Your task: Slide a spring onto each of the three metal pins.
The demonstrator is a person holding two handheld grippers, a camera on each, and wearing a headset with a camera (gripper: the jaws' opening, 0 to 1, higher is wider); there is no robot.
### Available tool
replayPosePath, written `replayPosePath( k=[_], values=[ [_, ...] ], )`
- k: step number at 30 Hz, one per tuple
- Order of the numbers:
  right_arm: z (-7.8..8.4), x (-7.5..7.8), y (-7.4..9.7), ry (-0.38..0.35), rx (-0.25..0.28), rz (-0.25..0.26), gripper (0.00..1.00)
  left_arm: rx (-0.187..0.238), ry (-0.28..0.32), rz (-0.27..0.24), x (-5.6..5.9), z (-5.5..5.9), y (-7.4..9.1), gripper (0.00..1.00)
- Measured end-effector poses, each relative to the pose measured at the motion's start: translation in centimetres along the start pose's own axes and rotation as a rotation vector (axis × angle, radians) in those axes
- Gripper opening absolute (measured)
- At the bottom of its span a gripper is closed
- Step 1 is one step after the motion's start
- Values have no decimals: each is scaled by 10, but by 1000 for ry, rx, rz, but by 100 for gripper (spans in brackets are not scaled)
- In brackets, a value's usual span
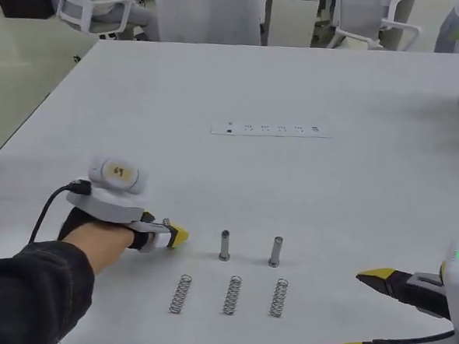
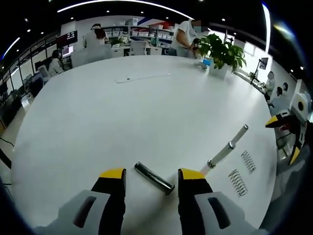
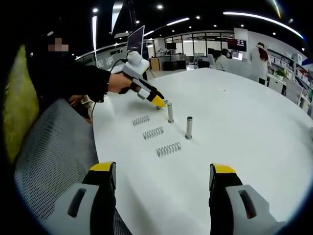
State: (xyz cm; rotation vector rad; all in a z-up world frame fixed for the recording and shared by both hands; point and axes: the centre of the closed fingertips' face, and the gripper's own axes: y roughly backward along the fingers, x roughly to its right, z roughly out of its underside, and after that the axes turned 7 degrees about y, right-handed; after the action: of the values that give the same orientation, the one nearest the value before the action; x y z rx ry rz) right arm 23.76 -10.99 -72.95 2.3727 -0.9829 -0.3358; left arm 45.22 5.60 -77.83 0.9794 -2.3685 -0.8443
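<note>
Two metal pins (image 1: 224,246) (image 1: 276,251) stand upright on the white table (image 1: 291,183). In front of them lie three springs (image 1: 180,294) (image 1: 232,294) (image 1: 279,297) in a row. A third pin (image 2: 154,177) rests tilted on the table between the jaws of my left gripper (image 2: 152,174), which stand apart without clamping it. The left gripper (image 1: 175,235) is just left of the standing pins. My right gripper (image 1: 359,314) hovers open at the near right, nothing between its jaws, with the springs (image 3: 153,132) and standing pins (image 3: 189,127) ahead of it.
A flat white strip (image 1: 269,130) lies mid-table beyond the pins. Office chairs (image 1: 212,15) stand along the far edge, and a potted plant (image 2: 222,51) sits toward the far right. A mesh chair (image 3: 49,156) is close to the near table edge.
</note>
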Motion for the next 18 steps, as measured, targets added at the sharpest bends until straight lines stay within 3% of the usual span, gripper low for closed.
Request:
replayPosePath(
  k=[18],
  values=[
    [0, 1, 2, -2, -1, 6, 77, -36, -25, -1, 3, 8, -3, 26]
  ],
)
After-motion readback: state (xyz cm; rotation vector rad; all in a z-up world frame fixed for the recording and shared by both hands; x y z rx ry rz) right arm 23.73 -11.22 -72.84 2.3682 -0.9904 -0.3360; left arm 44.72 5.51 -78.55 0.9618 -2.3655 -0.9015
